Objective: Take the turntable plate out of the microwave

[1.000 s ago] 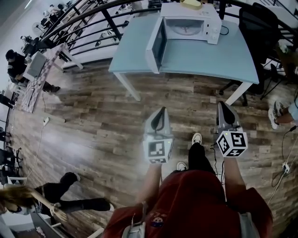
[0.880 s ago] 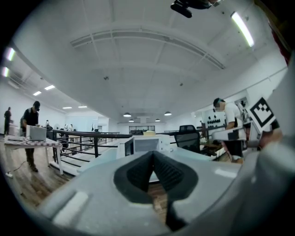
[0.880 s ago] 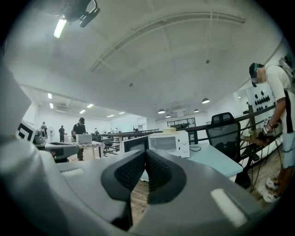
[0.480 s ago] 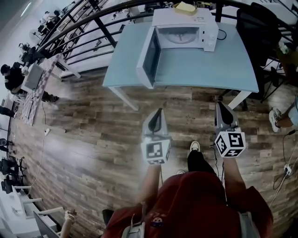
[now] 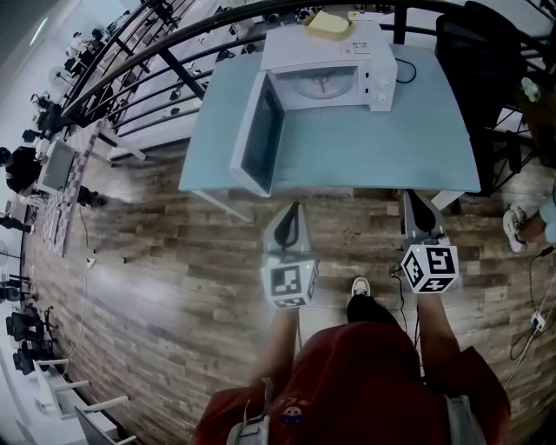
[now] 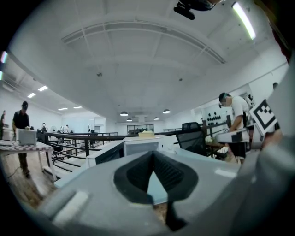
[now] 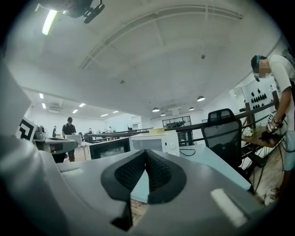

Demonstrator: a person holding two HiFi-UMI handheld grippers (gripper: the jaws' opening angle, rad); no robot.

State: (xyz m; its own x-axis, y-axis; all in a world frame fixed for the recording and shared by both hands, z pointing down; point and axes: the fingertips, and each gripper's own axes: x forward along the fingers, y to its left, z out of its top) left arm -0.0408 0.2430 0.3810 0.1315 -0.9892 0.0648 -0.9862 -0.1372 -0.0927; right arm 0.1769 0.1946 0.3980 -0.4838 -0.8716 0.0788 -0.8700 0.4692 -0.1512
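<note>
The step in hand looks like the approach. The microwave (image 5: pixel 326 61) stands at the far edge of a pale blue table (image 5: pixel 382 148), its door (image 5: pixel 259 139) swung wide to its left. The turntable plate (image 5: pixel 321 83) lies flat inside the cavity as a pale round disc, untouched. The left gripper (image 5: pixel 295 217) and the right gripper (image 5: pixel 415 204) are held level over the floor in front of the microwave, short of the table's near edge and well apart from the plate. In each gripper view the ribbed pads meet along a seam, so the fingers of both are fully closed with nothing between them. The next move probably calls for closing the remaining gap and spreading at least one pair of jaws. A gripper would then reach into the cavity to take the plate by its rim, keeping clear of the open door. A yellow object (image 5: pixel 327 22) sits on top of the microwave and a cable (image 5: pixel 408 65) trails from its right side. The wood-plank floor (image 5: pixel 174 261) lies in front of the microwave, a black railing (image 5: pixel 165 52) runs behind and to its left, and an office chair (image 5: pixel 473 52) stands to its right in a large, bright open room.
</note>
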